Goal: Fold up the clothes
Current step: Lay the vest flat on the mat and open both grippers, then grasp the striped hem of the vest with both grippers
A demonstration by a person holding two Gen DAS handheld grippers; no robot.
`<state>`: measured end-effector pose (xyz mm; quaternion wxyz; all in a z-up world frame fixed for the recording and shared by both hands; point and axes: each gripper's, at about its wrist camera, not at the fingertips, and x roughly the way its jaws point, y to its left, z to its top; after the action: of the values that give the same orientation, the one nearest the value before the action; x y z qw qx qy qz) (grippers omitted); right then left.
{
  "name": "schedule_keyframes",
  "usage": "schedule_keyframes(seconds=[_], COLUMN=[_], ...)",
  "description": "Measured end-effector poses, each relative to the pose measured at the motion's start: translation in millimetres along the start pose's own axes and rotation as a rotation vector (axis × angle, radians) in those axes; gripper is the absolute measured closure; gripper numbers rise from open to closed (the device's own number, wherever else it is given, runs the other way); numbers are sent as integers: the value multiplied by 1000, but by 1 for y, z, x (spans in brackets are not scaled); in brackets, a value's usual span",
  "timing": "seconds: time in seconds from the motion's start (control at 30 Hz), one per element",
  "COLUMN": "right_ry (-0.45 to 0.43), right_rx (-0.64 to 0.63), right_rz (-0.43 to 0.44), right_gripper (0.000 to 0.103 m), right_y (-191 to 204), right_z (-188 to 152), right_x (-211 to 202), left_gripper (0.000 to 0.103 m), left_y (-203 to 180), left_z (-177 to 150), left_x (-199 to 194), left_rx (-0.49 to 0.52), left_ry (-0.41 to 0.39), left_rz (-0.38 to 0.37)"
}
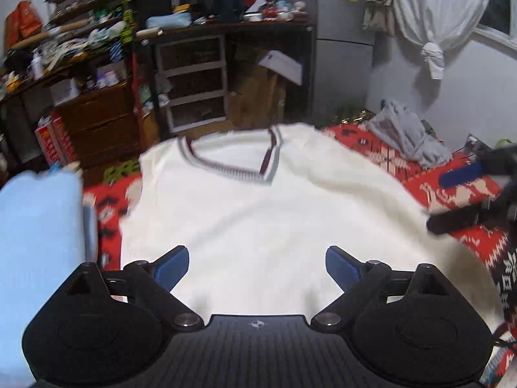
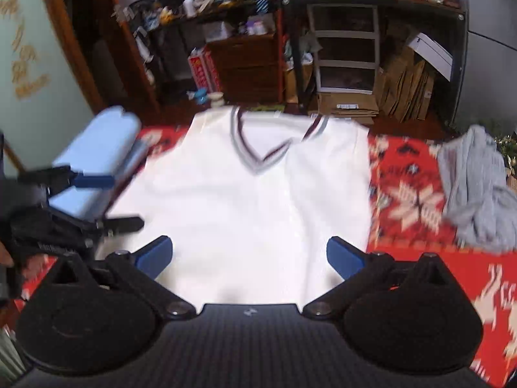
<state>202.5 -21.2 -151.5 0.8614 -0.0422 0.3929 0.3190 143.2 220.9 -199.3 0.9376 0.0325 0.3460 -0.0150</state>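
You have the white V-neck sweater [image 1: 258, 213] spread in front of you on the red patterned blanket [image 1: 452, 187], collar [image 1: 226, 161] at the far edge and hem toward you. In the right wrist view its right side looks already turned in, a lengthwise crease running down from beside the collar, so the body reads as a fairly tidy rectangle; I judge the side folds done or nearly so (motion blur keeps me from being sure about the left side).

Your left gripper [image 1: 257, 266] is released, jaws spread wide over the near part of the sweater with nothing between the blue pads [image 1: 171, 268]. Your right gripper [image 2: 248, 258] is the same: wide open above the hem end, pads clear of the cloth. Each gripper also shows at the edge of the other's view, both off the fabric.

What seems left on this garment is the crosswise fold, bringing the hem up toward the collar or the reverse, and then moving it aside. A light blue folded item [image 2: 97, 155] sits just beside the sweater on your left, which I take to be a finished piece. On your right, well apart from the sweater, a grey garment [image 2: 475, 190] lies crumpled on the blanket and is clearly not folded yet, so at least one more piece waits after this one.
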Motion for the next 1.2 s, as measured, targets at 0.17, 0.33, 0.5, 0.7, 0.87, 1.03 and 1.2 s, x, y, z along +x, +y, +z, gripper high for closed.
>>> schedule_keyframes(seconds=[0.17,0.33,0.5,0.7,0.87,1.03,1.2], right_ry=[35,59,16,-25,27,128,103], right_rx=[-7,145,128,74,59,41,70], right_rz=[-36,-85,-168,-269,-258,-215,-216], right_gripper=[0,0,0,0,0,0,0], right_y=[23,22,35,54,55,49,49], right_z=[-55,-82,-92,-103,-95,-77,-80], right_x=[13,29,31,33,40,55,53], left_gripper=[9,9,4,0,0,0,0], left_y=[-15,-24,-27,-20,-19,-17,-18], left_z=[-46,-67,-75,-78,-71,-58,-58], left_x=[-5,7,17,16,17,27,26], left_rx=[-18,-30,-48,-120,-155,-150,-172], left_ry=[-15,30,56,79,173,264,244], left_rz=[84,108,115,104,114,100,121])
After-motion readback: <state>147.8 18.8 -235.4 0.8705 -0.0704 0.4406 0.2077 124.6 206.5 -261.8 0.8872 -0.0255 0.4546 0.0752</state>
